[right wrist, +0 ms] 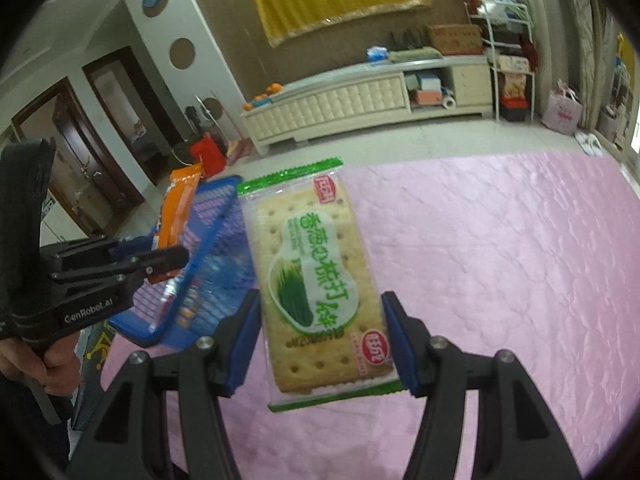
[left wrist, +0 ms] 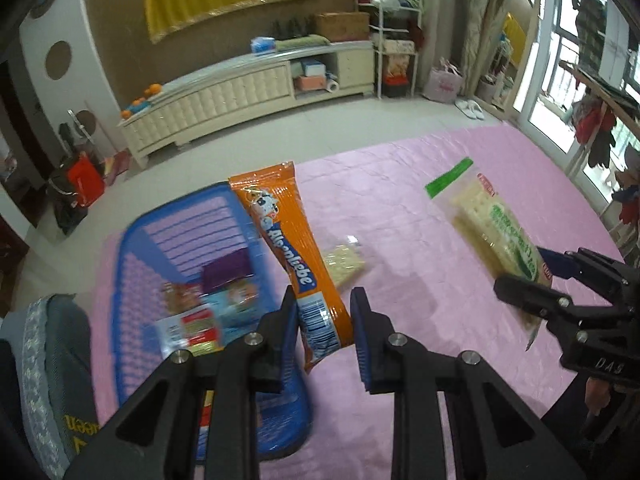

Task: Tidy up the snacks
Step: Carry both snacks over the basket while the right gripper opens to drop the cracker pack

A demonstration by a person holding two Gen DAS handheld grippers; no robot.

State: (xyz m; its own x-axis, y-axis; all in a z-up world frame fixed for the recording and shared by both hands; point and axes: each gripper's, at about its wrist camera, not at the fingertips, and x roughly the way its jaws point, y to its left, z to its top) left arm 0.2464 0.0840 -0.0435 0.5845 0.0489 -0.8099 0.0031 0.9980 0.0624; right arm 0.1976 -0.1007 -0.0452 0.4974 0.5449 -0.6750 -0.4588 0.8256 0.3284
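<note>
Left gripper (left wrist: 324, 312) pinches an orange candy bag (left wrist: 296, 248) over the blue basket (left wrist: 136, 248); right gripper (right wrist: 320, 340) clamps a cracker pack (right wrist: 316, 280).

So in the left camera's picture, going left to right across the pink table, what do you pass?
Blue basket → orange packet → small clear pack → green cracker pack.

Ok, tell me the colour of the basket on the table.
Blue basket, a slotted plastic one, clearest in the left wrist view.
</note>
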